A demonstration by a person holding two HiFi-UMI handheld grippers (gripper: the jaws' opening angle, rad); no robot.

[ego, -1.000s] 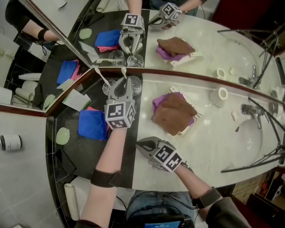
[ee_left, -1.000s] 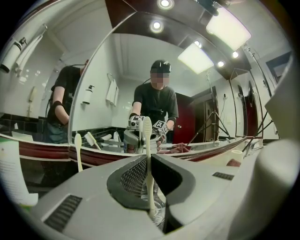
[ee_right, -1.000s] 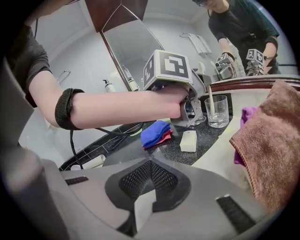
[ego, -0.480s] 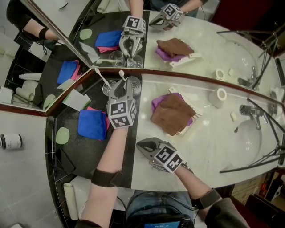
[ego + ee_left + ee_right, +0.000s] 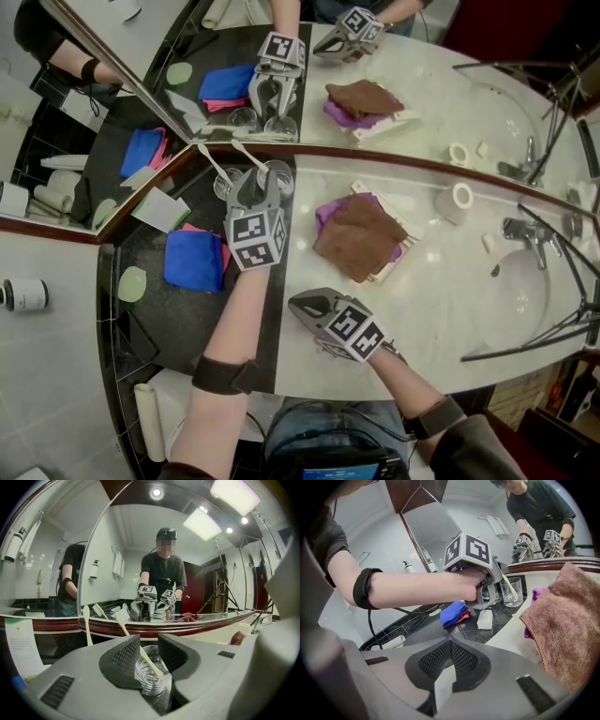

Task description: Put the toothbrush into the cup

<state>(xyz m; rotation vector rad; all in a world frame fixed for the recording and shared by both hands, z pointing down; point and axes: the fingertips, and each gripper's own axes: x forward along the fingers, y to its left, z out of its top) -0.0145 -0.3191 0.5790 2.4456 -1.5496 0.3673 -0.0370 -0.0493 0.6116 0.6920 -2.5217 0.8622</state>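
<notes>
A clear glass cup stands on the dark counter by the mirror, just beyond my left gripper. A cream toothbrush leans in it, head up and to the left. The left jaws have just been opening; they stand apart on either side of the handle and do not press it. From the head view the cup and toothbrush lie at the left gripper's tips. A second glass to the left holds another toothbrush. My right gripper rests shut and holds nothing, near the front edge.
A brown towel lies over a purple cloth to the right of the cups. A blue cloth, a white leaflet and a green soap are at left. A white roll, tap and basin are at right. The mirror backs the counter.
The toothbrush stood upright between the left jaws above the cup; now it leans to the left inside the cup and the left jaws have spread. The right gripper has not moved.
</notes>
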